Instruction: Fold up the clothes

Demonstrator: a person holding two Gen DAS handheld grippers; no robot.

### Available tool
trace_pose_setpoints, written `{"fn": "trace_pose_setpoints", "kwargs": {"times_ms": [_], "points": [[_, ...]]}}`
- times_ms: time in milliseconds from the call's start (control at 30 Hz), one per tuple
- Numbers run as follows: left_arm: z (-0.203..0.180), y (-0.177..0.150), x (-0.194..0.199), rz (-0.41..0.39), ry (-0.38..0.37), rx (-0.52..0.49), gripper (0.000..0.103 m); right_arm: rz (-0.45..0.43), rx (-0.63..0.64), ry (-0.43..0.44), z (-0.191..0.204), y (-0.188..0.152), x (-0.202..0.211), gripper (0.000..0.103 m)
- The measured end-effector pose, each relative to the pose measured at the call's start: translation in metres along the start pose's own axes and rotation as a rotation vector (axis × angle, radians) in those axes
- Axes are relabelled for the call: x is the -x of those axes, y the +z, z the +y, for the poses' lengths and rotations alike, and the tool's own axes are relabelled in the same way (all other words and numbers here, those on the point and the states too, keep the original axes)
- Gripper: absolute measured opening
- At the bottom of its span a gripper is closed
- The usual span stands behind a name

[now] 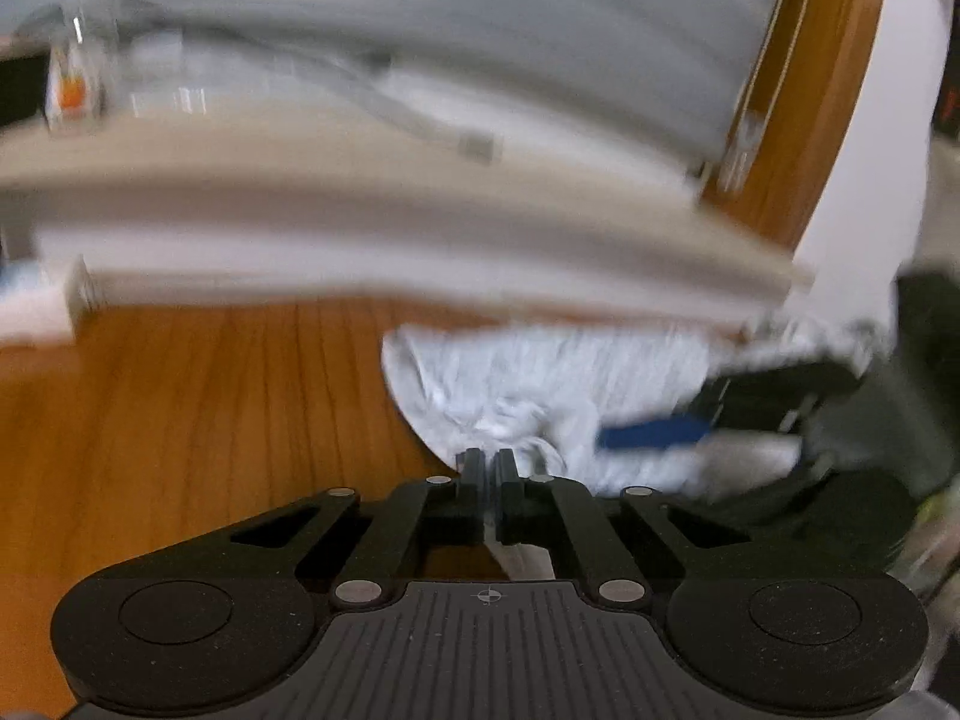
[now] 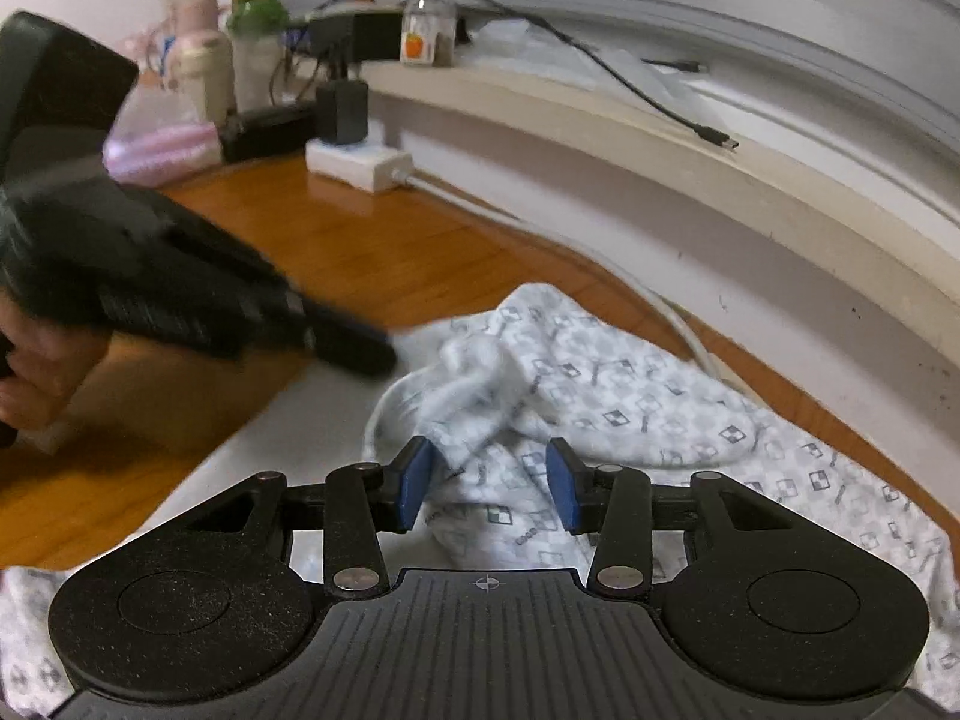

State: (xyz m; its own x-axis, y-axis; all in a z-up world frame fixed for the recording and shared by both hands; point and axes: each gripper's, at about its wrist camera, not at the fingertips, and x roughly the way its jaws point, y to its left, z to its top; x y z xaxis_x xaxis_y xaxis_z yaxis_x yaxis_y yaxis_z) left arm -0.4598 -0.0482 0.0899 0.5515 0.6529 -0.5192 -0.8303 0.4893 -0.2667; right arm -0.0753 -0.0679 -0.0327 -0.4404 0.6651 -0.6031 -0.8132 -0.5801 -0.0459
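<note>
A white garment with a small grey check print (image 2: 600, 396) lies crumpled on the wooden table (image 2: 360, 252). My left gripper (image 1: 489, 462) has its jaws together on a fold at the garment's (image 1: 540, 384) left edge, and pale cloth shows between the fingers. In the right wrist view the left gripper (image 2: 360, 348) reaches in from the left, carried by a hand (image 2: 36, 372). My right gripper (image 2: 489, 486) hovers over the bunched middle of the cloth with its blue pads (image 2: 414, 483) apart and not pressing. One of those blue pads (image 1: 654, 435) shows at the right of the blurred left wrist view.
A pale ledge (image 2: 600, 138) runs along the back, carrying a jar with an orange label (image 2: 427, 24) and a black cable (image 2: 660, 102). A white power strip (image 2: 360, 165), a black adapter (image 2: 342, 111), bottles (image 2: 204, 60) and a pink bundle (image 2: 162, 147) crowd the far left.
</note>
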Motion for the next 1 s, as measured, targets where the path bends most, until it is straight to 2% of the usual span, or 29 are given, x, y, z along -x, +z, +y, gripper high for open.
{"fn": "trace_pose_setpoints", "kwargs": {"times_ms": [100, 167, 233, 300, 333, 400, 467, 533, 633, 733, 867, 1000], "points": [[-0.003, 0.033, 0.047, -0.114, -0.004, -0.012, 0.003, -0.106, -0.009, 0.020, 0.000, 0.008, 0.020, 0.042], [-0.007, 0.052, 0.060, -0.146, 0.020, -0.037, 0.003, -0.184, -0.007, 0.020, 0.001, 0.015, 0.037, 0.042], [-0.014, 0.060, 0.037, -0.083, 0.077, -0.095, 0.003, -0.165, 0.016, -0.037, 0.000, 0.016, 0.037, 0.042], [-0.020, 0.047, -0.023, 0.120, 0.111, -0.166, 0.003, -0.072, 0.037, -0.128, -0.008, 0.007, 0.023, 0.042], [-0.022, 0.039, -0.047, 0.195, 0.125, -0.192, 0.003, -0.025, 0.034, -0.168, -0.015, 0.000, 0.017, 0.042], [-0.027, 0.023, -0.063, 0.225, 0.128, -0.197, 0.003, -0.006, -0.019, -0.185, -0.031, -0.017, 0.021, 0.042], [-0.027, 0.018, -0.054, 0.192, 0.091, -0.167, 0.004, -0.004, -0.062, -0.195, -0.047, -0.034, 0.031, 0.043], [-0.025, 0.018, -0.044, 0.175, 0.087, -0.153, 0.005, -0.008, -0.054, -0.220, -0.058, -0.048, 0.047, 0.043], [-0.020, 0.023, -0.031, 0.154, 0.101, -0.141, 0.016, -0.029, -0.061, -0.276, -0.086, -0.066, 0.079, 0.043], [-0.011, 0.029, -0.024, 0.132, 0.113, -0.116, 0.022, -0.038, -0.057, -0.354, -0.112, -0.079, 0.108, 0.044], [-0.002, 0.039, -0.020, 0.088, 0.133, -0.063, 0.045, -0.059, -0.073, -0.424, -0.142, -0.103, 0.152, 0.053], [-0.017, 0.041, -0.033, 0.084, 0.100, -0.060, 0.052, -0.028, -0.122, -0.455, -0.166, -0.133, 0.176, 0.054]]}}
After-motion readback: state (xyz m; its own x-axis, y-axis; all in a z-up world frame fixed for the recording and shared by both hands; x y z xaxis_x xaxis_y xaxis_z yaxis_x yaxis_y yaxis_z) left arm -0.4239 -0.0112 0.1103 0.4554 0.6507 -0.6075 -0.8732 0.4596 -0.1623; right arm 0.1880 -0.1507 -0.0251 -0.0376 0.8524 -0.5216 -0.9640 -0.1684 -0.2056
